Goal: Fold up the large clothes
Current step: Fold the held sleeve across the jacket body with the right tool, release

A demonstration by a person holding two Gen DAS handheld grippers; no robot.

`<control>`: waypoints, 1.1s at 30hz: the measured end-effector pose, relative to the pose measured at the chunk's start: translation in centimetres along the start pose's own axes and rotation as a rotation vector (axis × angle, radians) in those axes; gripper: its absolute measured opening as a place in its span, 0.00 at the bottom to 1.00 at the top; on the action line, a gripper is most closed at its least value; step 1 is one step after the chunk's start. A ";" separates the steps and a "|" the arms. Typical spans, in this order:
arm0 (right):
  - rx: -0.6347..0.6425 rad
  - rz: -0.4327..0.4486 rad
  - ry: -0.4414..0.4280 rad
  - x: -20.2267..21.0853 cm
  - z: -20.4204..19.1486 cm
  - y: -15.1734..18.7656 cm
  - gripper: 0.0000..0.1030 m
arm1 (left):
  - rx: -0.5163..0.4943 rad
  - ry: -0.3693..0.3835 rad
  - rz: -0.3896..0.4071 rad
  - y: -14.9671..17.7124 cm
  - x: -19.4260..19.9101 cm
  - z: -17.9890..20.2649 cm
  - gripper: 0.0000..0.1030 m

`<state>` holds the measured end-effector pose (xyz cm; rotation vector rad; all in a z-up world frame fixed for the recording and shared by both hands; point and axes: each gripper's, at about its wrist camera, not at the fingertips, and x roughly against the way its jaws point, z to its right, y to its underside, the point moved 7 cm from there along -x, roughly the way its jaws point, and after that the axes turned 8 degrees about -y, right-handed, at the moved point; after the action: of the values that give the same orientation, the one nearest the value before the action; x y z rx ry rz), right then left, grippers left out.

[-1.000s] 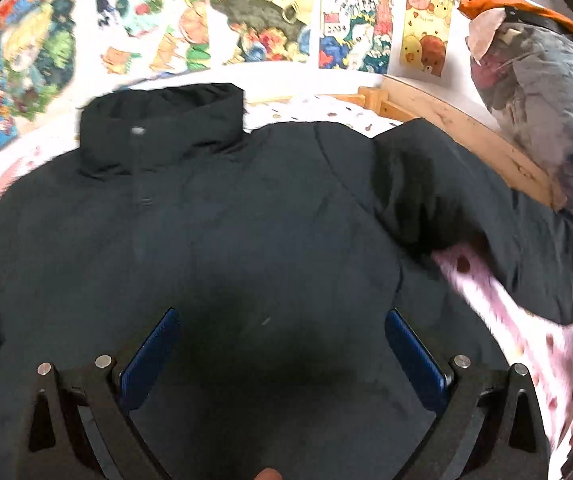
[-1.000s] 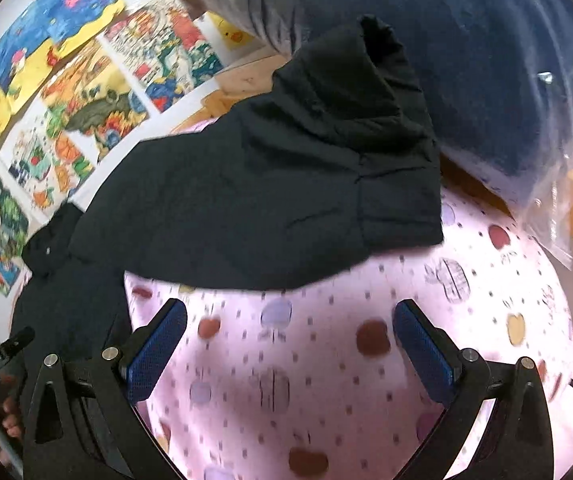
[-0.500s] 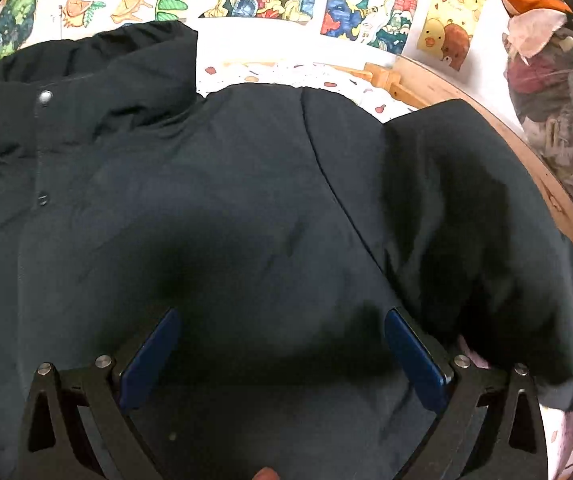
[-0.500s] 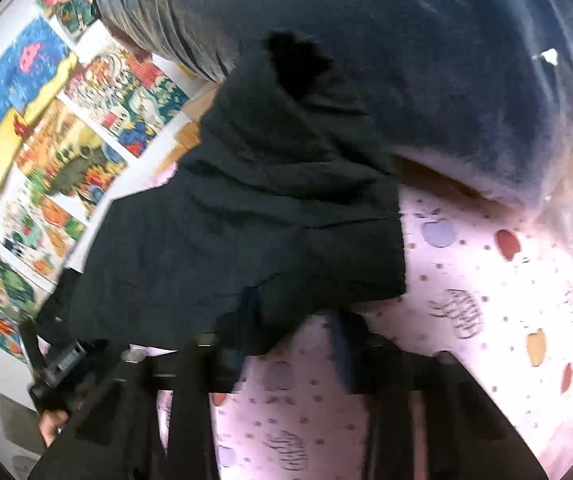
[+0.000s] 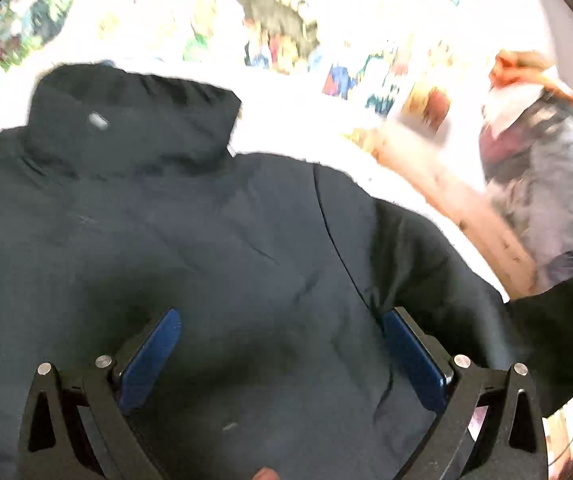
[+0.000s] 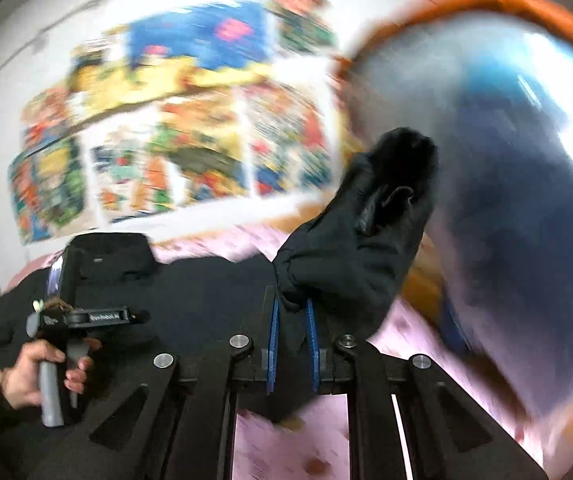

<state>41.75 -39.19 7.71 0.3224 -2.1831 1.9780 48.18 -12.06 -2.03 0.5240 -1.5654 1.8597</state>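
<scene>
A large black padded jacket lies spread on a pink patterned bed sheet, collar toward the wall. My left gripper is open and hovers over the jacket's chest, empty. My right gripper is shut on the jacket's right sleeve and holds it lifted off the bed, the cuff standing up. The left gripper also shows in the right wrist view, held in a hand over the jacket.
A wooden bed frame runs along the right. A big plastic-wrapped bundle with an orange strap sits at the bed's right end. Colourful posters cover the wall behind. Both views are motion blurred.
My right gripper closed on the sleeve near the cuff and lifted it up off the sheet. My left gripper drew back over the jacket's chest, still open.
</scene>
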 end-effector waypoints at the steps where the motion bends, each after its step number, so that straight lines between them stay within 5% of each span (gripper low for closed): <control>1: 0.055 0.017 -0.024 -0.5 -1.6 -0.8 0.11 | 0.010 0.008 0.013 -0.2 1.4 -1.1 1.00; 8: 0.292 0.042 -0.217 -1.6 -12.0 -1.4 0.10 | 0.099 0.096 0.088 0.6 10.9 -9.9 1.00; 15: 0.476 -0.054 -0.418 -4.0 -22.8 2.1 0.10 | 0.192 0.236 0.128 1.2 16.6 -16.2 1.00; 25: 0.601 -0.399 -0.646 -5.3 -31.6 12.0 0.12 | 0.358 0.392 -0.105 4.9 10.2 -17.7 1.00; 33: 0.435 -0.596 -0.712 -3.5 -29.7 16.7 0.17 | 0.367 0.216 -0.258 7.9 3.8 -17.5 0.85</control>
<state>40.02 -7.93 -6.26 1.7296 -1.5772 2.1113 41.78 5.10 -8.80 0.6287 -0.9715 1.9335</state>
